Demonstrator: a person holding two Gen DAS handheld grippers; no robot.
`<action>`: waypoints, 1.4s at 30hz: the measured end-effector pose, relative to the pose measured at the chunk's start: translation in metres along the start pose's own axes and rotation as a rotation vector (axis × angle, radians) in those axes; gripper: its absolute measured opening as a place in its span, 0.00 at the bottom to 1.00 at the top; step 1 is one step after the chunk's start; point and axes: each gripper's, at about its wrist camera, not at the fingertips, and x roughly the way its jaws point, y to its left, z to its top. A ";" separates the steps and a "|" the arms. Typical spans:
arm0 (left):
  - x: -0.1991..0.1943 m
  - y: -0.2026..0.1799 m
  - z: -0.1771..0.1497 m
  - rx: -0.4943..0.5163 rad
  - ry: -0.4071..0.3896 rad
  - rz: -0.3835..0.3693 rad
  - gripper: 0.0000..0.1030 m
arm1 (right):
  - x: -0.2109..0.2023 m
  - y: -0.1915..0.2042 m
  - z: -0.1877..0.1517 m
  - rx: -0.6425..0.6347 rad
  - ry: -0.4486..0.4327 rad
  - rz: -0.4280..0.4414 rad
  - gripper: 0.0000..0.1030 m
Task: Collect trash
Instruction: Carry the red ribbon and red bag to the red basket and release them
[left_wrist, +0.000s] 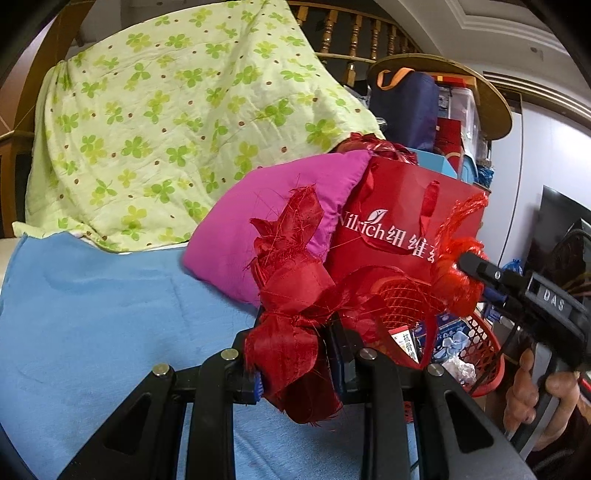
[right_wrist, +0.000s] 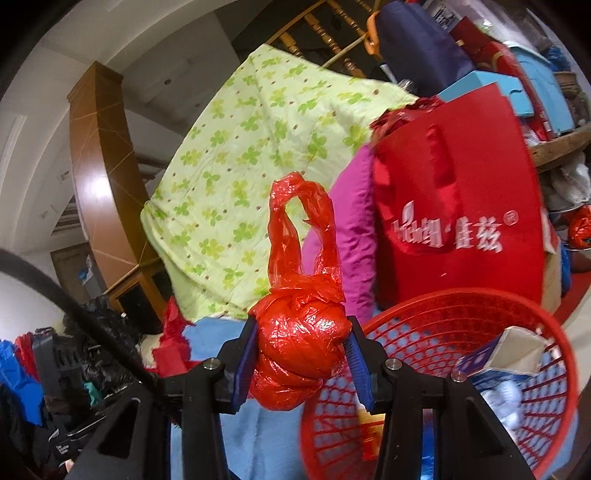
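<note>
Both views are evenly and fairly brightly lit by soft indoor light, with no hard shadows. The fisheye lens bends straight lines: the wooden railing (left_wrist: 354, 33) above the green quilt (left_wrist: 166, 122) curves, and black corners ring each picture. In the left wrist view the quilt and the red paper bag (left_wrist: 402, 221) right of it look sharp. In the right wrist view the bag's lettering is smeared and the red basket (right_wrist: 480, 314) below it is blurred. Small glints sit on the knotted red plastic bag (right_wrist: 299, 343).
</note>
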 end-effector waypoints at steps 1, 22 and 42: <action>0.000 -0.001 0.000 0.002 0.000 -0.004 0.29 | -0.003 -0.004 0.002 0.007 -0.011 -0.009 0.46; 0.006 -0.043 0.011 0.017 -0.059 -0.184 0.29 | -0.057 -0.058 0.033 0.079 -0.171 -0.166 0.47; 0.051 -0.101 -0.012 0.058 0.033 -0.252 0.75 | -0.061 -0.063 0.032 0.106 -0.158 -0.177 0.62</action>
